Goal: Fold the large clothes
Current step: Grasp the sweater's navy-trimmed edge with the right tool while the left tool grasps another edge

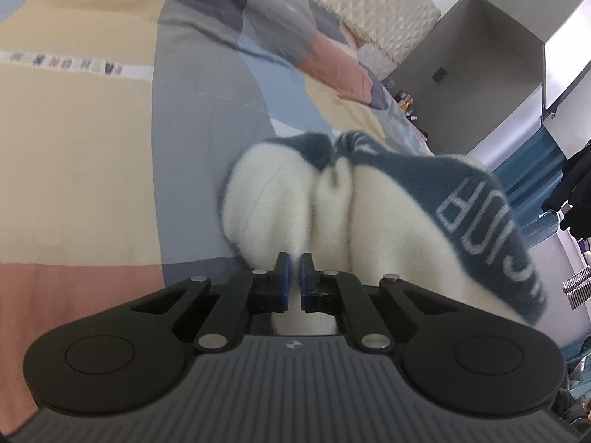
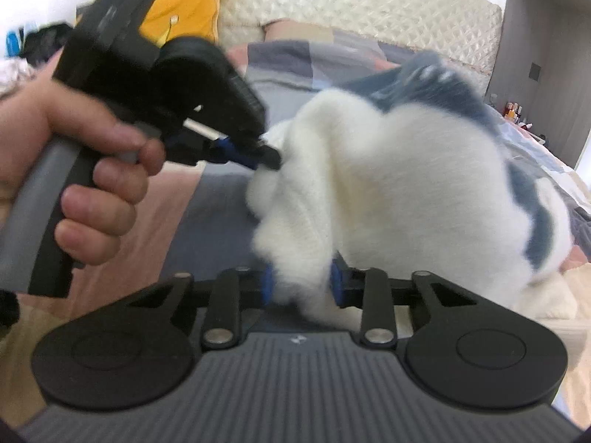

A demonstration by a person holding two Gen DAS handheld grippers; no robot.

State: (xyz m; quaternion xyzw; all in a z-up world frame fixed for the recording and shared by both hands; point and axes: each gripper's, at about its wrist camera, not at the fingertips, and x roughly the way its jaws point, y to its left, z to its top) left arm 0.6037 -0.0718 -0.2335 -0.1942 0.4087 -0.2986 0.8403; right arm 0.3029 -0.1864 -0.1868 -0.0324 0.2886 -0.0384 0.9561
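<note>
Both tongs (image 1: 295, 269) (image 2: 301, 282) tight on sweater (image 2: 406, 192)

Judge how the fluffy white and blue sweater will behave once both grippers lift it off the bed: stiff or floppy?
Probably floppy: the sweater bunches and sags between the left gripper and right gripper. Its thick pile likely compresses, so the grips should hold. It looks light for its bulk.

sweater (image 2: 388, 184) on bed (image 1: 74, 147) | headboard (image 2: 332, 0) behind | left gripper (image 2: 267, 157) at sweater's left

A fluffy white garment (image 2: 388, 184) with blue lettered trim, bunched, apparently lifted above the bed
</note>
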